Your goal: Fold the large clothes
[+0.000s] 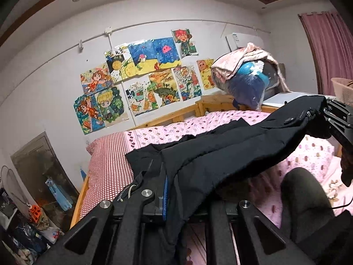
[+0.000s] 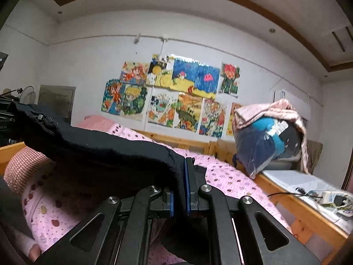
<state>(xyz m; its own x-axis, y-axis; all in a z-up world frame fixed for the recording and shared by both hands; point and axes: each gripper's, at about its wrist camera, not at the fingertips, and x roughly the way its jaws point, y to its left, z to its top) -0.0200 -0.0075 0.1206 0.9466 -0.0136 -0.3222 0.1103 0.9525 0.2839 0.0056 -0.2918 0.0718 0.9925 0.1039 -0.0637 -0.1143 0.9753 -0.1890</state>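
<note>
Both grippers clench one black garment [image 1: 220, 150], which hangs stretched between them above the bed [image 1: 176, 128]. Left gripper [image 1: 169, 190] bites one end of the cloth against its blue pads; the fabric drapes over its right finger and down past it. Right gripper [image 2: 179, 190] pinches the other end, a button or snap showing near that edge in the left view. The span between sags slightly, and some cloth trails onto the pink dotted sheet, with bare sheet all round. One checked pillow [image 1: 108, 165] lies at the bed's far left end. A wooden rail [image 2: 189, 142] bounds the far side. One covered bundle [image 2: 271, 134] sits past the bed's right end. About ten drawings [image 2: 172, 97] hang on the wall.
</note>
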